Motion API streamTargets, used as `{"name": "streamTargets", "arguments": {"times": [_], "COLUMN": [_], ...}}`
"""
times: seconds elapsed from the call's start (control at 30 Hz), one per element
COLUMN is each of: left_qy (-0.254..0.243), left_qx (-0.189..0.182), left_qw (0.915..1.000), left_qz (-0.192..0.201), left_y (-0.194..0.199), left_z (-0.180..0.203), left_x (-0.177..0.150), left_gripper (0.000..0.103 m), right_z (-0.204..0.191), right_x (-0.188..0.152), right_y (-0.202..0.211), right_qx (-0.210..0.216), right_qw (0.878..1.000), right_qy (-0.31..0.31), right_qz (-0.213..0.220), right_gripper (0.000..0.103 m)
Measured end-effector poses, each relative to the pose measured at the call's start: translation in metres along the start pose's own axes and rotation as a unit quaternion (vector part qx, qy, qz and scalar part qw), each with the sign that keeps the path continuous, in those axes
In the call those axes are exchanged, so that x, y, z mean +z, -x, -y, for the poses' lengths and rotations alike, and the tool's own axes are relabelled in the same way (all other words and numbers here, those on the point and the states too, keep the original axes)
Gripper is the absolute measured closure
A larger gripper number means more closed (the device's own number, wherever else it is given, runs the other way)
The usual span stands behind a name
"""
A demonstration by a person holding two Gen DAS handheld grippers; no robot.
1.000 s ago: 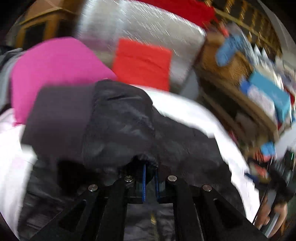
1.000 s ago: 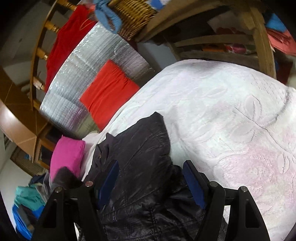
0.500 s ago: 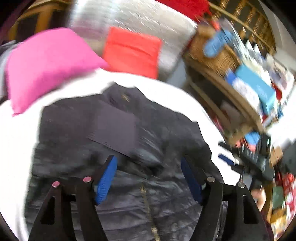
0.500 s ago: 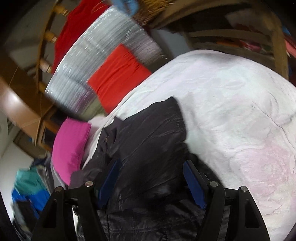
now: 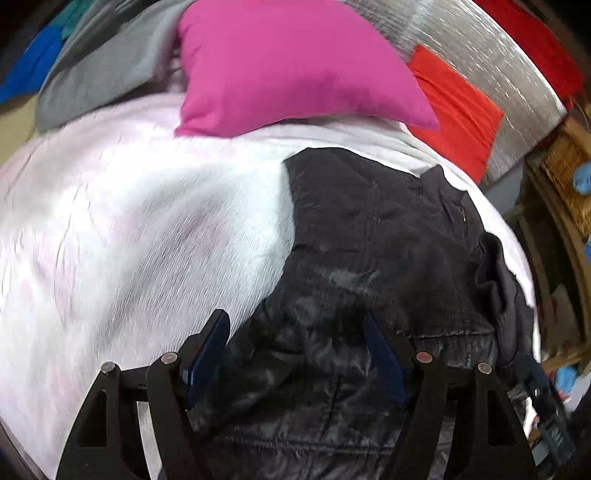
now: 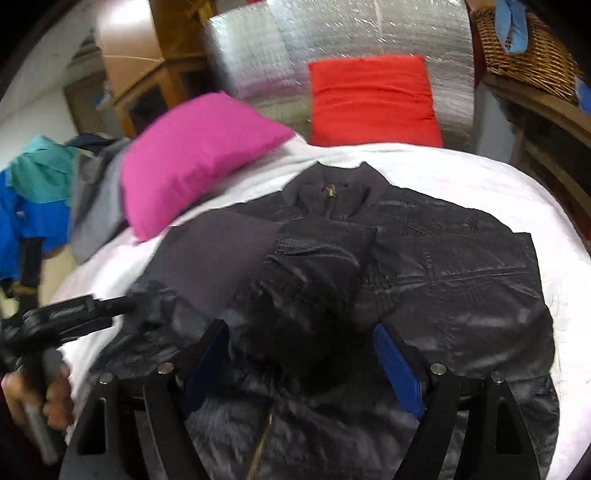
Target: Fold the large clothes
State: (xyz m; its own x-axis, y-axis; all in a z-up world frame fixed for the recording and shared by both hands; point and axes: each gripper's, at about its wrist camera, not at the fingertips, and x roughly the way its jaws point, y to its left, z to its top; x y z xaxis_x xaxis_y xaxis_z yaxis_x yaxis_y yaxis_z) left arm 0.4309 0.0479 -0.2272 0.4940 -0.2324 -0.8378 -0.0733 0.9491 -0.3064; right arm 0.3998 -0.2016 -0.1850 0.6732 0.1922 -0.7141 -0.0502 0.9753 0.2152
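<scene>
black jacket point(image 6: 424, 266) flat on white bed cover point(image 5: 129, 221), by pink pillow point(image 6: 195, 155). left gripper point(image 5: 295, 354) wide apart, empty. right gripper point(image 6: 301, 363) wide apart, empty.

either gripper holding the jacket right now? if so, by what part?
No. Left gripper and right gripper both have their jaws spread with nothing between the pads, hovering over the black jacket lying on the bed.

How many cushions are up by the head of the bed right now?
2. The pink cushion lies on the white bedspread, left of the black jacket. The red cushion leans against the silver panel behind. Others may be hidden.
</scene>
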Motion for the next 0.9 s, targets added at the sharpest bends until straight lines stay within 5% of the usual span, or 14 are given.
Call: {"name": "streamTargets", "arguments": {"times": [0.23,0.27,0.3,0.37,0.47,0.57,0.7,0.8,0.87,0.9], "left_qy": [-0.048,-0.054,-0.058,-0.065,-0.068,-0.075,-0.104,-0.123,-0.118,-0.116], "left_qx": [0.026,0.032,0.036,0.043,0.046,0.044,0.060,0.076,0.075,0.074], "left_qw": [0.9982,0.9977,0.9974,0.9967,0.9964,0.9961,0.9928,0.9895,0.9902,0.9905], "left_qz": [-0.023,-0.025,-0.024,-0.022,-0.021,-0.014,0.002,0.002,-0.003,-0.004], "left_y": [-0.022,-0.025,-0.026,-0.025,-0.025,-0.020,-0.015,-0.017,-0.020,-0.020], "left_z": [0.014,0.017,0.019,0.023,0.024,0.027,0.037,0.041,0.038,0.037], "left_x": [-0.008,-0.009,-0.010,-0.011,-0.016,-0.017,-0.021,-0.023,-0.022,-0.022], "left_gripper": [0.028,0.028,0.028,0.028,0.028,0.028,0.028,0.028,0.027,0.027], "right_z": [0.013,0.018,0.023,0.030,0.050,0.080,0.123,0.160,0.164,0.162], "right_x": [-0.004,-0.005,-0.005,-0.002,0.002,0.005,-0.006,-0.030,-0.027,-0.022], "right_y": [-0.039,-0.042,-0.041,-0.032,-0.014,0.001,-0.010,-0.028,-0.015,-0.004], "right_qx": [0.025,0.039,0.048,0.048,0.075,0.115,0.137,0.172,0.151,0.126], "right_qw": [0.998,0.996,0.996,0.995,0.990,0.975,0.949,0.901,0.909,0.922], "right_qy": [-0.039,-0.055,-0.066,-0.079,-0.122,-0.189,-0.283,-0.392,-0.383,-0.364], "right_qz": [-0.052,-0.051,-0.046,-0.029,0.002,0.022,-0.011,-0.074,-0.060,-0.043], "right_gripper": [0.020,0.034,0.059,0.074,0.080,0.081,0.078,0.072,0.062,0.042]}}
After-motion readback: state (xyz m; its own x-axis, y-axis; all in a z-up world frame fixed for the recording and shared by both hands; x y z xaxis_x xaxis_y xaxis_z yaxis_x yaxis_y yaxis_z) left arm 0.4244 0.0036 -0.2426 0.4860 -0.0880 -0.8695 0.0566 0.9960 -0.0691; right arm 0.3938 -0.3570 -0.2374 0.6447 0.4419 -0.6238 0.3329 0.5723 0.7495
